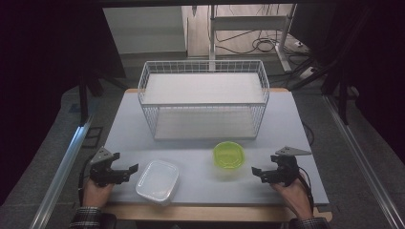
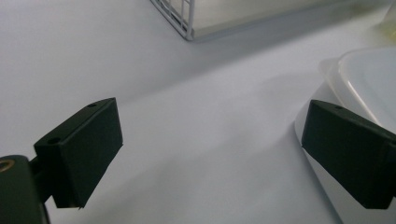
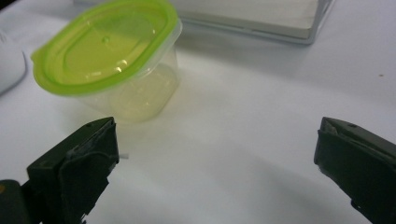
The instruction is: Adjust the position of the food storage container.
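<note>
A clear tub with a lime-green lid (image 1: pixel 229 154) (image 3: pixel 109 51) stands on the table in front of a white wire basket (image 1: pixel 204 98). To its left lies a white lidded container (image 1: pixel 158 180) (image 2: pixel 369 79) near the front edge. My left gripper (image 1: pixel 128 172) (image 2: pixel 210 149) rests at the front left, open, jaws pointing right at the white container, one jaw beside its edge. My right gripper (image 1: pixel 258 174) (image 3: pixel 215 163) rests at the front right, open, jaws pointing left toward the green-lidded tub, which sits a short way ahead of them. Nothing lies between either pair of jaws.
The pale grey table top (image 1: pixel 296 138) ends in a wooden front edge. The wire basket's corner (image 2: pixel 184 18) and base (image 3: pixel 280 18) show at the top of both gripper views. Metal rails run along both sides of the table; cables lie on the floor behind.
</note>
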`<state>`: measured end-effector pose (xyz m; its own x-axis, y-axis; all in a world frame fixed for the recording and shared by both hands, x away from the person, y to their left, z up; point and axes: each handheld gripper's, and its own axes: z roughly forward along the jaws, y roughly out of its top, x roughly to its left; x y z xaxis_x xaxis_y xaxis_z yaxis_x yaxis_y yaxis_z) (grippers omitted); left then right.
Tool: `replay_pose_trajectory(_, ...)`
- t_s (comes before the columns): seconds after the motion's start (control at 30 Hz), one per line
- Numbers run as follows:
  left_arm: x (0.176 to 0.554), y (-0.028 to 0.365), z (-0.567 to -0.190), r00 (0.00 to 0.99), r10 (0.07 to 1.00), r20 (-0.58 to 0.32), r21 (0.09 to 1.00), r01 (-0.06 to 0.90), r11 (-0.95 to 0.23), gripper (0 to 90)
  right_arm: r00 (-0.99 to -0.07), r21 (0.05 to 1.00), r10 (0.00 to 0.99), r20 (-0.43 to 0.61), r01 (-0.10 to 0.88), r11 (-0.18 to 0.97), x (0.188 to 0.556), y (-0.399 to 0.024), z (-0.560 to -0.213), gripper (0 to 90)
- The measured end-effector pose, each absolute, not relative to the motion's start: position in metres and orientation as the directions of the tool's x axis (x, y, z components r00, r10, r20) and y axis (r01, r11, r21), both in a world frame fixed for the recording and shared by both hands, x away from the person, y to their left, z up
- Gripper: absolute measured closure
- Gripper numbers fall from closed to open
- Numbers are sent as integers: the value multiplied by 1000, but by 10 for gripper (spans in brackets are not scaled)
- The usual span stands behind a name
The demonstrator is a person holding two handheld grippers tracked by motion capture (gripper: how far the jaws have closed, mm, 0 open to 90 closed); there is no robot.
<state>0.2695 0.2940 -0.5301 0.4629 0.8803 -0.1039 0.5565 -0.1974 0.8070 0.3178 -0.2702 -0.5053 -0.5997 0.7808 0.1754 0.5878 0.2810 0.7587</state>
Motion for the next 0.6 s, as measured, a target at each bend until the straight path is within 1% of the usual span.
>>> replay_pose_trajectory(0.13, 270, 293, -530, 458, 880, -127, 807, 564, -177, 43, -610, 740, 774, 172, 598, 307, 316, -265, -505, 16)
replay_pose_trajectory(0.37, 270, 296, -530, 444, 884, -149, 815, 561, -145, 44, -600, 720, 779, 182, 621, 310, 317, -262, -503, 101)
replay_pose_trajectory(0.47, 270, 296, -530, 442, 888, -131, 815, 558, -157, 43, -594, 716, 784, 180, 626, 309, 317, -264, -502, 162)
replay_pose_trajectory(0.6, 270, 295, -530, 442, 890, -110, 814, 554, -174, 43, -607, 717, 776, 172, 617, 324, 315, -263, -500, 266)
